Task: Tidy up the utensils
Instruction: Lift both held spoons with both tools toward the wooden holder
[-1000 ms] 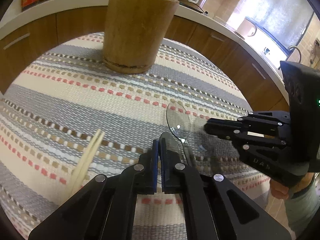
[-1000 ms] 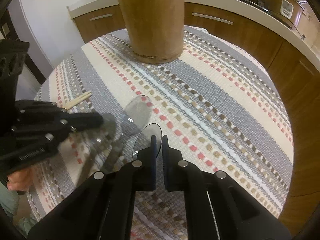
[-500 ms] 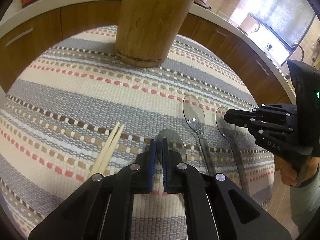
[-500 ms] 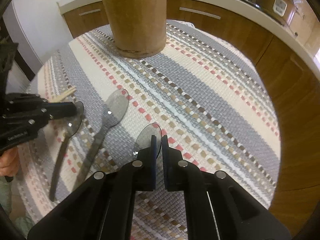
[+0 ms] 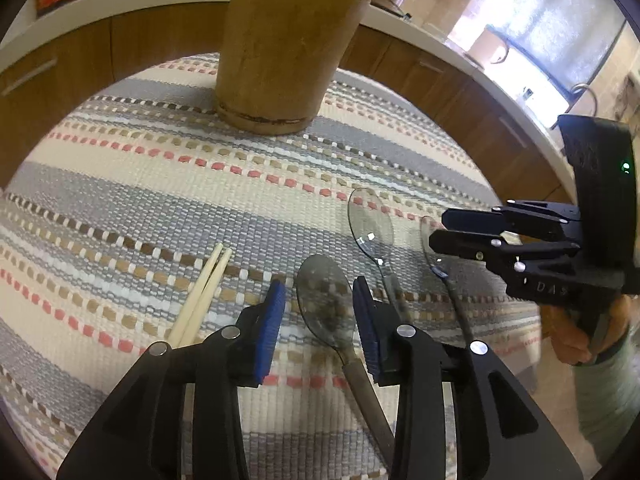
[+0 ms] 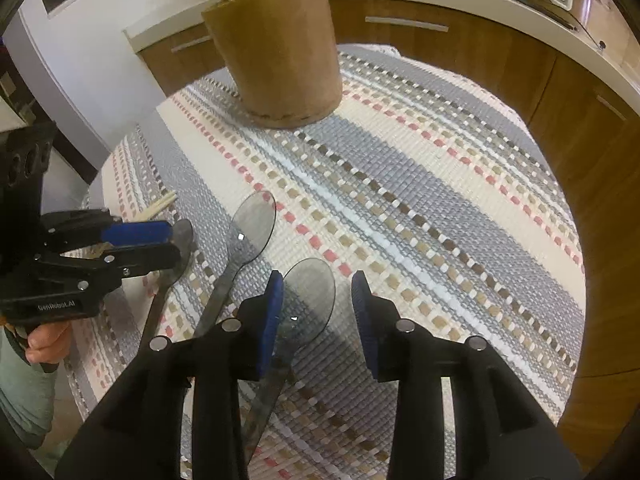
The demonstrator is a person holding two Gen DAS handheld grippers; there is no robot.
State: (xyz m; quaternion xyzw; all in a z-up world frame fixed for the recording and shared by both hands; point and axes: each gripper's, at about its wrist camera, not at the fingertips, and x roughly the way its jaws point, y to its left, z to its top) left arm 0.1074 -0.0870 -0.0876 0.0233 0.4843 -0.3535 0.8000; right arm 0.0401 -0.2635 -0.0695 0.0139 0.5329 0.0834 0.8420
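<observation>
Both claws have just been opening. The left claw (image 5: 319,304) is spread around a spoon (image 5: 326,304) lying on the striped cloth (image 5: 160,184), lower centre; the right claw (image 6: 317,294) likewise straddles another spoon (image 6: 310,296), unpinched. A wooden holder (image 5: 286,48) stands at upper centre.

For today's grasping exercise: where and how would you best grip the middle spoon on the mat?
Grip the middle spoon by its flat handle, from above, jaws across its width. It lies flat on the mat, its bowl is wide and shallow, and neighbouring spoons crowd the sides.
</observation>
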